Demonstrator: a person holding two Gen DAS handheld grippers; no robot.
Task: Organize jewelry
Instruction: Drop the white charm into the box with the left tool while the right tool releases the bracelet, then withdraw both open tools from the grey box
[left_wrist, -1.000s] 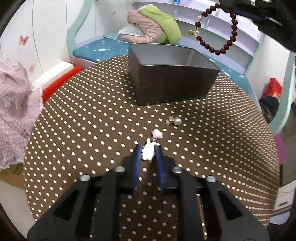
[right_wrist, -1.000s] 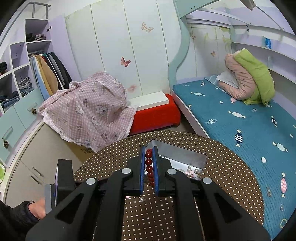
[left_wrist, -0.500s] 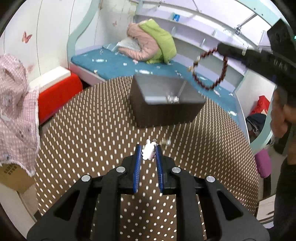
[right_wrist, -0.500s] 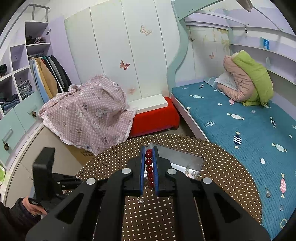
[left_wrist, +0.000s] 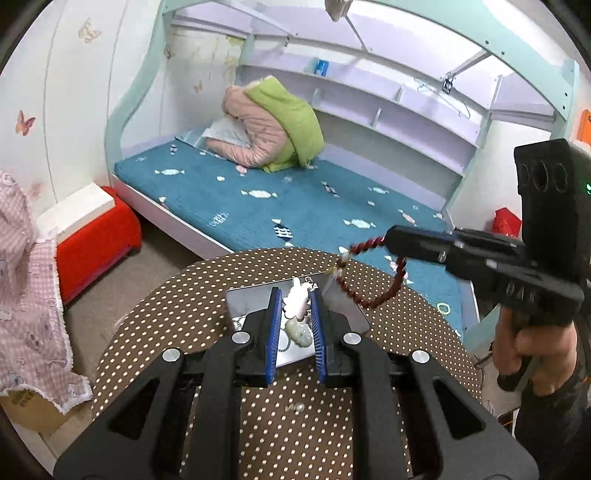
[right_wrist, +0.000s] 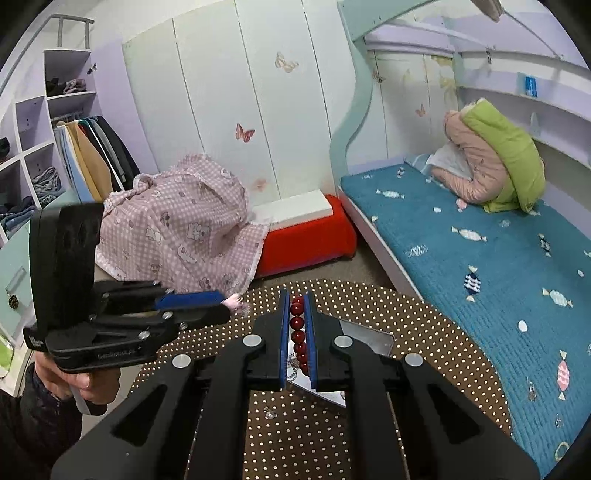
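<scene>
My left gripper (left_wrist: 295, 299) is shut on a small white and pink charm (left_wrist: 296, 303) and holds it above the open metal tin (left_wrist: 243, 299) on the round polka-dot table (left_wrist: 177, 306). A pale green pendant (left_wrist: 298, 332) and a chain lie inside the tin. My right gripper (right_wrist: 296, 306) is shut on a dark red bead bracelet (right_wrist: 297, 332), also above the tin (right_wrist: 373, 338). In the left wrist view the right gripper (left_wrist: 391, 238) comes in from the right, and the bracelet (left_wrist: 373, 295) hangs over the tin's right side. The left gripper (right_wrist: 225, 306) shows at the left of the right wrist view.
A small pearl earring (left_wrist: 295, 407) lies on the table in front of the tin; it also shows in the right wrist view (right_wrist: 269, 412). Beyond the table are a blue bed (left_wrist: 295, 206), a red bench (left_wrist: 92, 243) and a pink checked cloth (right_wrist: 177, 229).
My left gripper has lifted the charm off the table and carried it forward over the tin. My right gripper has lowered the bracelet closer to the tin.
</scene>
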